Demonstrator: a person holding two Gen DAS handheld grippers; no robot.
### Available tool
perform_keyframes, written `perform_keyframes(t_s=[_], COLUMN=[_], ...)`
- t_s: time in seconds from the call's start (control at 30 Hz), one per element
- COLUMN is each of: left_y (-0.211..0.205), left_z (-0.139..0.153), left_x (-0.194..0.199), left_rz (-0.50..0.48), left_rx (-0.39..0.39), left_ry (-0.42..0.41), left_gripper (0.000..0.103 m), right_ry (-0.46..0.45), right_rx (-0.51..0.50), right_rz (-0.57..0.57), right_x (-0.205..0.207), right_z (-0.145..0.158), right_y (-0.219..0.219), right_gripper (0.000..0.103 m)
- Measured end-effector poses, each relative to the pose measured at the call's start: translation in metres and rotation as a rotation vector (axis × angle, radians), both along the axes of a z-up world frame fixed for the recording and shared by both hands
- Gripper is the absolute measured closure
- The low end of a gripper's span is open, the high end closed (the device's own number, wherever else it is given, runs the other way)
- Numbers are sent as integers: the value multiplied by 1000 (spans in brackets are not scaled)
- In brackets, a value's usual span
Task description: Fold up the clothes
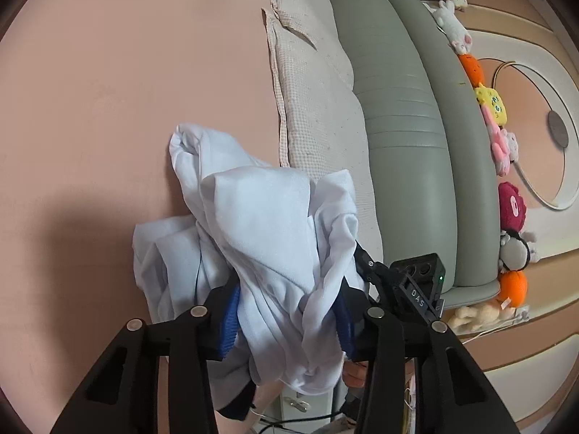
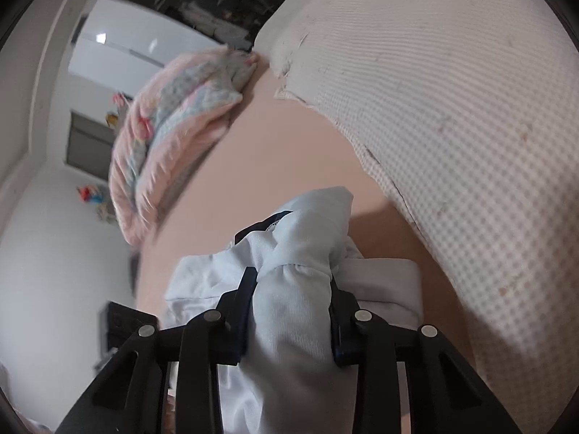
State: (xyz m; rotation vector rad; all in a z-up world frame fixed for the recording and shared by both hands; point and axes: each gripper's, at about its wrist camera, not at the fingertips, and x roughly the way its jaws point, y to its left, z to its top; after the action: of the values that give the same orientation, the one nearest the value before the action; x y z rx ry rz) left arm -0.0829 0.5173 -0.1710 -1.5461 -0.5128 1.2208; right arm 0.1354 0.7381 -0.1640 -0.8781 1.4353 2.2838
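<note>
A white, faintly blue garment (image 1: 260,224) lies bunched on the pink bed sheet (image 1: 108,108). My left gripper (image 1: 287,320) is shut on a thick fold of it, with cloth filling the gap between the blue pads (image 1: 231,318). The right gripper's black body (image 1: 416,289) shows just to the right, at the garment's edge. In the right wrist view the same garment (image 2: 300,224) is pinched between the fingers of my right gripper (image 2: 291,303), and cloth spills forward and below. A hand shows partly under the cloth in the left wrist view.
A checked pillow (image 1: 311,90) lies beside the garment, against a green padded headboard (image 1: 398,108). A row of plush toys (image 1: 492,108) lines the ledge behind it. In the right wrist view a folded pink quilt (image 2: 173,119) sits further along the bed, past the pillow (image 2: 452,108).
</note>
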Motion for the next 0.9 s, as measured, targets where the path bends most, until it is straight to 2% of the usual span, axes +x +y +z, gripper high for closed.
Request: perform_keyframes(t_s=[0.07, 0.23, 0.43, 0.53, 0.63, 0.73, 0.8, 0.9], left_y=[-1, -2, 9, 9, 7, -9, -15, -18], left_z=[8, 32, 54, 61, 51, 27, 14, 6], left_x=[4, 13, 18, 20, 19, 16, 14, 12], left_rz=[-10, -38, -62, -80, -83, -67, -56, -52], left_rx=[5, 50, 82, 95, 87, 14, 4, 11], left_ry=[24, 52, 86, 94, 88, 21, -21, -57], left_gripper=[66, 66, 67, 67, 67, 67, 67, 67], right_ry=[-31, 34, 71, 100, 114, 42, 10, 2], right_rx=[22, 69, 73, 44, -4, -42, -73, -45], right_rz=[22, 41, 38, 43, 44, 27, 11, -3], right_x=[-5, 2, 15, 21, 28, 28, 28, 28], right_z=[5, 28, 45, 53, 51, 31, 17, 12], right_y=[-4, -15, -23, -25, -26, -26, -25, -26], right_gripper=[71, 71, 71, 71, 71, 71, 71, 69])
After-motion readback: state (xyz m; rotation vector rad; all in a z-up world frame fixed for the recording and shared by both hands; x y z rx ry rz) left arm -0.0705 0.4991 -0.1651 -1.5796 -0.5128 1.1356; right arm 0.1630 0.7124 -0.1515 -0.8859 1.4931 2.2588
